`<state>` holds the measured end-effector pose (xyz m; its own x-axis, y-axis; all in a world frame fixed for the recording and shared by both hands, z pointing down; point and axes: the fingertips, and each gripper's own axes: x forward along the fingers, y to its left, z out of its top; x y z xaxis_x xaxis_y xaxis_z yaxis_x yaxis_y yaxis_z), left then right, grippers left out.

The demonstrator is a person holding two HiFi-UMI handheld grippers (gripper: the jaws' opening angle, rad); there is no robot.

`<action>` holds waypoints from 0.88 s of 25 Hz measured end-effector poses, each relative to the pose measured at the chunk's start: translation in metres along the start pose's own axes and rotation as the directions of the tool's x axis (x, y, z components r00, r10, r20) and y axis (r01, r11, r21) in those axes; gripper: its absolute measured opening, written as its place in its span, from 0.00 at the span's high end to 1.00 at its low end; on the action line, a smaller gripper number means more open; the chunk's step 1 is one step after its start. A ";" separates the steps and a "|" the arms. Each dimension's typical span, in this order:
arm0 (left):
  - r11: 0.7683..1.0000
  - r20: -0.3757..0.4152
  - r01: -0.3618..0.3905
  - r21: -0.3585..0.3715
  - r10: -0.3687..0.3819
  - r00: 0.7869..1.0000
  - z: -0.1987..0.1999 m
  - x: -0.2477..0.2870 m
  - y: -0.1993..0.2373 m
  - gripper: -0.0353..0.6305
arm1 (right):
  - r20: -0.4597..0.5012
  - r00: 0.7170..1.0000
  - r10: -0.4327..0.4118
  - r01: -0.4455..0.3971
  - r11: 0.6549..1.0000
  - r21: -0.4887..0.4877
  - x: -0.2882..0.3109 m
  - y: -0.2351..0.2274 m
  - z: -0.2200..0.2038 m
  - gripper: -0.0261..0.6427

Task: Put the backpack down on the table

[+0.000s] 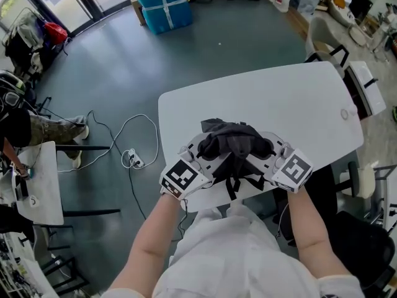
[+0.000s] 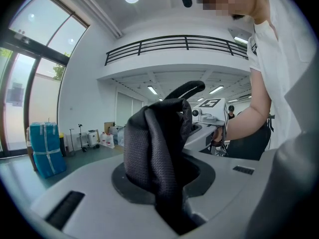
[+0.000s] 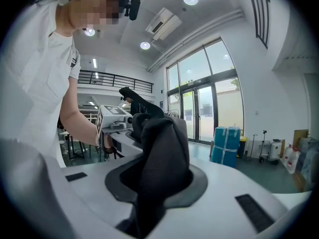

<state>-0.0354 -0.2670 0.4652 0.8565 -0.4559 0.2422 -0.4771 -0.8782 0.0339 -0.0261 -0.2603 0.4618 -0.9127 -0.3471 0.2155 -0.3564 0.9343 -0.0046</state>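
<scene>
The black backpack point(image 1: 232, 138) hangs bunched over the near edge of the white table point(image 1: 279, 98), its straps dangling toward me. My left gripper point(image 1: 208, 151) is shut on a fold of its fabric point(image 2: 157, 148) from the left side. My right gripper point(image 1: 263, 149) is shut on another fold point(image 3: 162, 153) from the right. In each gripper view the woven black cloth fills the gap between the jaws and hides the pads. Whether the bag's underside rests on the tabletop I cannot tell.
A small round object point(image 1: 344, 113) lies near the table's right edge. A blue wrapped box point(image 1: 162, 5) stands on the floor far behind. Cables point(image 1: 133, 157) trail on the floor at left, beside a small white table point(image 1: 43, 185). A dark chair point(image 1: 366, 241) stands at right.
</scene>
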 end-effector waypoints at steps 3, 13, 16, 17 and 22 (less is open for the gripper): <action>1.000 -0.001 -0.009 -0.016 0.009 1.000 -0.008 0.001 0.000 0.79 | 0.003 1.000 -0.001 0.001 1.000 0.026 0.002 0.001 -0.007 0.82; 0.996 0.024 -0.053 -0.074 0.055 0.998 -0.029 0.002 0.008 0.75 | -0.021 1.000 -0.017 0.019 0.997 0.078 0.010 -0.001 -0.026 0.82; 0.994 0.034 -0.064 -0.091 0.067 0.997 -0.031 0.002 0.009 0.74 | -0.024 0.999 -0.021 0.023 0.996 0.090 0.010 -0.002 -0.029 0.82; 0.993 0.037 -0.066 -0.095 0.070 0.997 -0.032 0.001 0.010 0.74 | -0.026 0.999 -0.024 0.026 0.995 0.094 0.011 -0.002 -0.029 0.82; 0.992 0.043 -0.070 -0.107 0.075 0.996 -0.032 -0.001 0.013 0.74 | -0.036 0.999 -0.028 0.032 0.995 0.100 0.014 -0.002 -0.029 0.81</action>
<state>-0.0490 -0.2731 0.4967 0.8259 -0.5262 0.2025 -0.5542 -0.8236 0.1204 -0.0324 -0.2648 0.4931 -0.8947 -0.3701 0.2502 -0.4031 0.9102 -0.0952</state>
